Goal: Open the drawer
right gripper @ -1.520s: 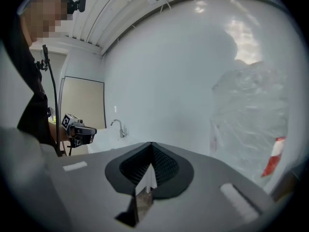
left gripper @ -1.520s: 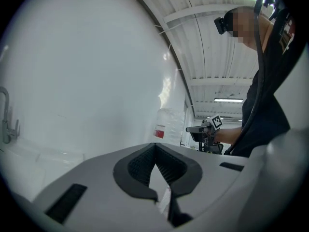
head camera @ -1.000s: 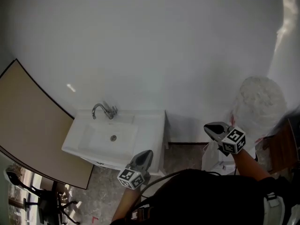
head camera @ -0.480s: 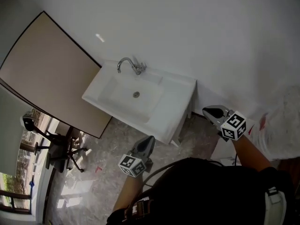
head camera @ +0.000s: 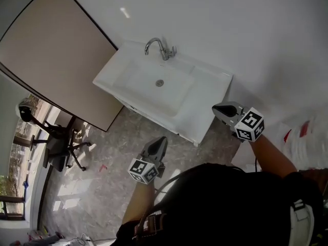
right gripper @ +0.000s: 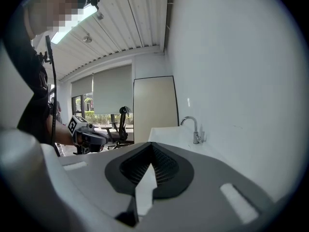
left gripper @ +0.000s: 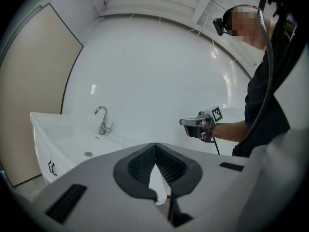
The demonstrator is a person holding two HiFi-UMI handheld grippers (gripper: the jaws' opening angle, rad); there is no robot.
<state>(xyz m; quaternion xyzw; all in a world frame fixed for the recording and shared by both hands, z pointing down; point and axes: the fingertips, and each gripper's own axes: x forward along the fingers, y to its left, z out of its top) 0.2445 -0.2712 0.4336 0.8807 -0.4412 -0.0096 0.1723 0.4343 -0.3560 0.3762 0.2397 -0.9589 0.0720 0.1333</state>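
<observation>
Both grippers were empty and clear of the target.

- Left gripper point(head camera: 161, 141): jaws pressed together, nothing between the pads. It hung over the floor point(head camera: 102, 188) out in front of the sink point(head camera: 207, 111), well apart from it, nose pointing toward the sink's front edge.
- Right gripper point(head camera: 216, 109): jaws also pressed together, nothing pinched. It sat just off the sink's right end, near the front corner, not touching. The left gripper view showed it held in the air to the right of the sink, in front of the white wall point(head camera: 241, 24).
- Drawer point(left gripper: 47, 154): in the white cabinet front directly below the sink basin. It looked closed, with the front flush as far as the left gripper view showed. A small dark handle point(left gripper: 51, 167) was on the front. Neither gripper was in contact with it.
- Faucet point(head camera: 161, 47): chrome, upright at the back of the sink, against the wall. The drain point(head camera: 160, 83) was in the middle of the basin.
- Beige panel point(head camera: 56, 50): stood just beside the sink's left end.
- Office chair point(head camera: 57, 143): on the floor past that panel, far left of the sink, by the windows.
</observation>
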